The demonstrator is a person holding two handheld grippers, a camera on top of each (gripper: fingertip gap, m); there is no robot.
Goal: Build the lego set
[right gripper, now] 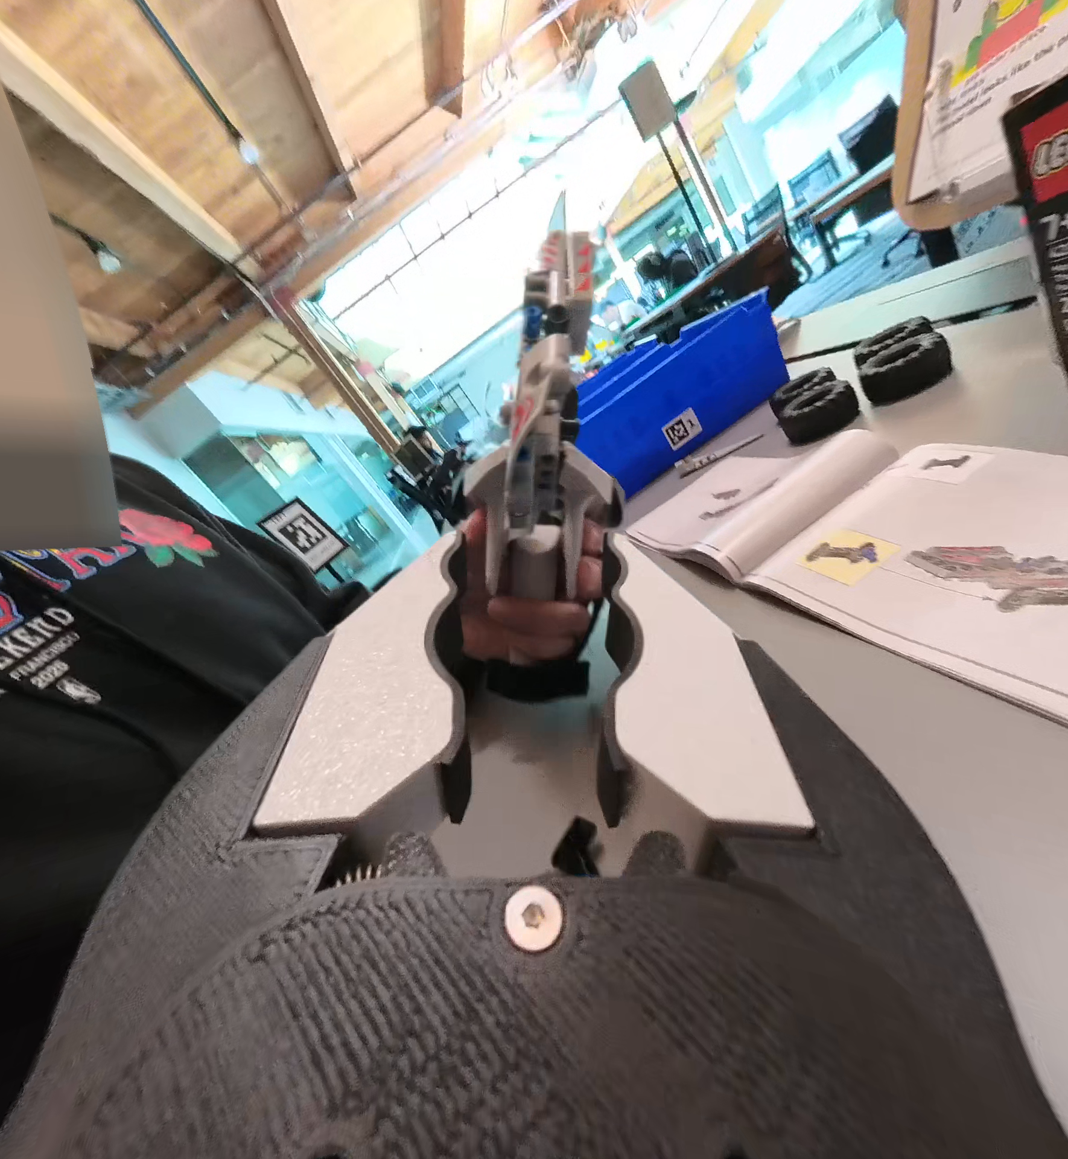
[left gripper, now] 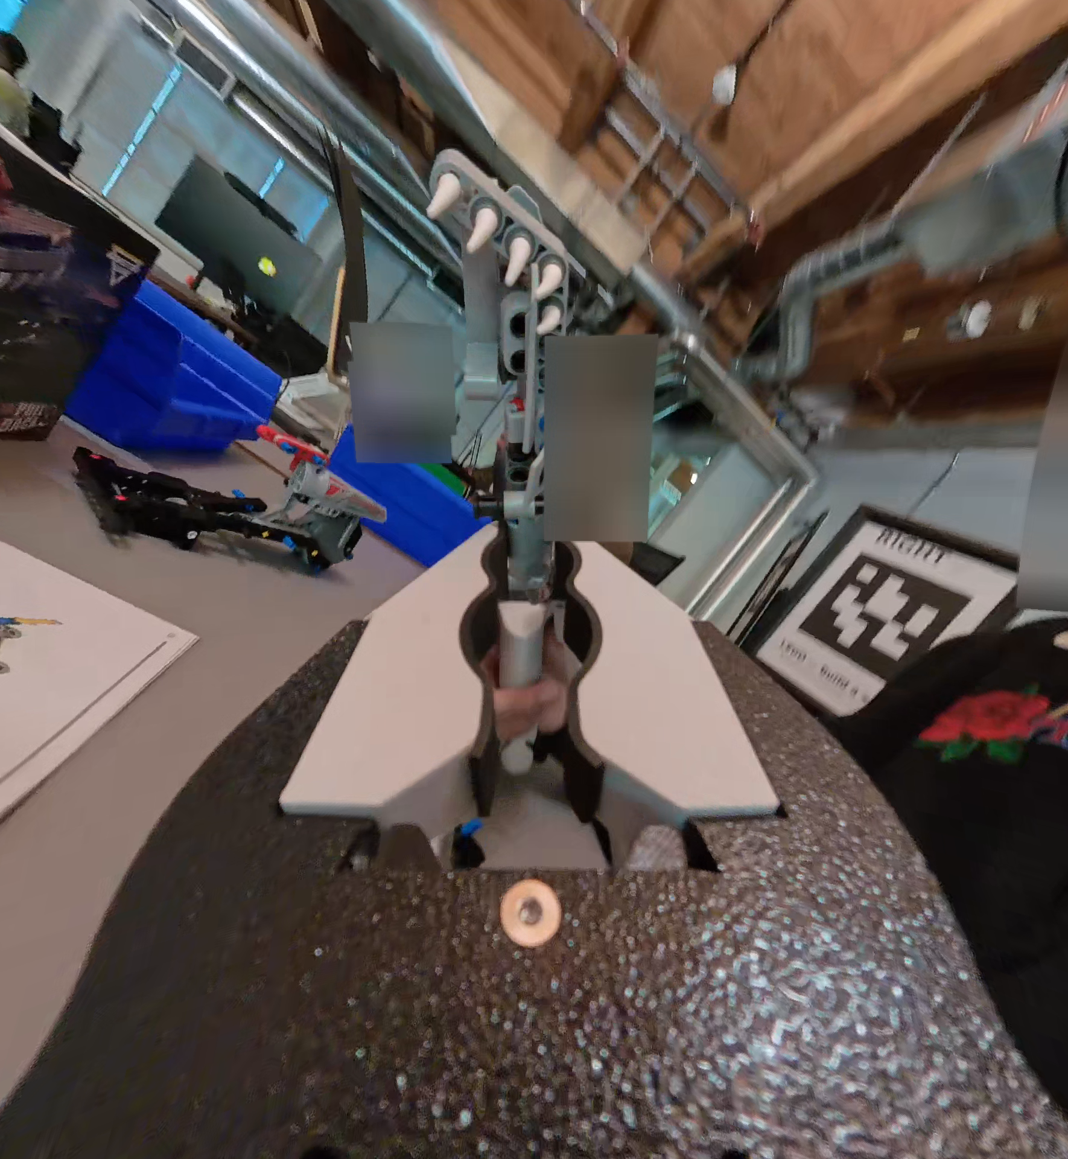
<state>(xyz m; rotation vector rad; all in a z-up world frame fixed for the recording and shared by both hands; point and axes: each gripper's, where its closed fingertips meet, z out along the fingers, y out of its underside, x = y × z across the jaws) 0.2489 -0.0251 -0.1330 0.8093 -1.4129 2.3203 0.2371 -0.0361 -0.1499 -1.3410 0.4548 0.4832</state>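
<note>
My left gripper [left gripper: 528,555] is shut on the base of a grey lego assembly [left gripper: 509,235] with a row of white teeth and holds it upright in the air. In the right wrist view the same assembly [right gripper: 550,376], grey with red marks, rises from the left gripper [right gripper: 541,492], with a hand [right gripper: 519,618] round its handle. My right gripper [right gripper: 534,545] faces it with its fingers [right gripper: 387,633] apart and nothing gripped between them. A hand [left gripper: 522,696] shows through the gap of the left fingers.
A black and red lego chassis [left gripper: 205,508] lies on the grey table [left gripper: 237,627] by blue bins [left gripper: 174,376] and the set's box [left gripper: 11,282]. An open instruction booklet [right gripper: 895,564], two black tyres [right gripper: 813,401], a blue bin [right gripper: 675,401] and the person's black shirt [right gripper: 80,627] are nearby. Less than 4 cm separates the two grippers' tips.
</note>
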